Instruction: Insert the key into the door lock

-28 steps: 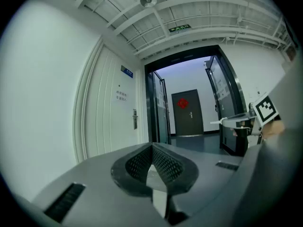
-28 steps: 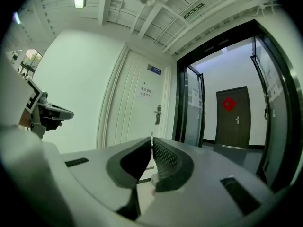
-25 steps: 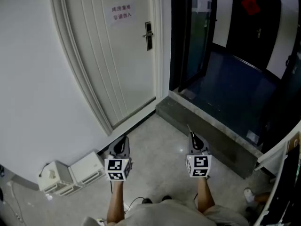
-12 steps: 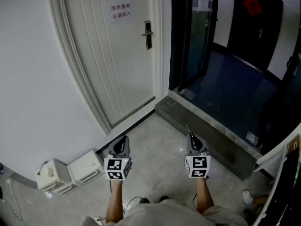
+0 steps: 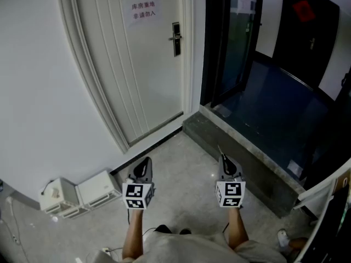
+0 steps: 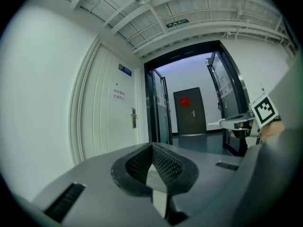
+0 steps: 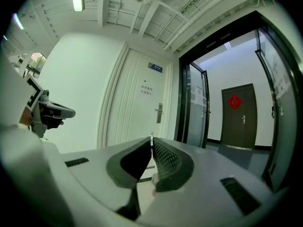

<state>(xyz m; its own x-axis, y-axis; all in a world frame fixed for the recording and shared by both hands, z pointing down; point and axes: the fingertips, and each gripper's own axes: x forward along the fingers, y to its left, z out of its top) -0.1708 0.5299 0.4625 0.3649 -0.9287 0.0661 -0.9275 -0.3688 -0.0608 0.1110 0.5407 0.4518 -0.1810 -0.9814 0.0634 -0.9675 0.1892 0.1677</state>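
A white door (image 5: 137,64) stands ahead, with a dark lock plate and handle (image 5: 176,38) on its right edge. The lock also shows in the left gripper view (image 6: 133,118) and the right gripper view (image 7: 159,113), still far off. My right gripper (image 5: 224,159) is held level and shut on the key (image 5: 220,149). The key's thin metal tip (image 7: 151,137) pokes out past the pads. My left gripper (image 5: 145,164) is level beside it, its jaws (image 6: 152,145) shut with nothing between them.
A paper sign (image 5: 143,10) hangs on the door. Right of the door a glass doorway opens onto a dark corridor behind a stone threshold step (image 5: 236,152). Two white boxes (image 5: 82,193) lie on the floor against the left wall.
Both grippers have advanced a little toward the door, side by side. The white boxes have slid left in the head view. Both pairs of jaws look the same as before.
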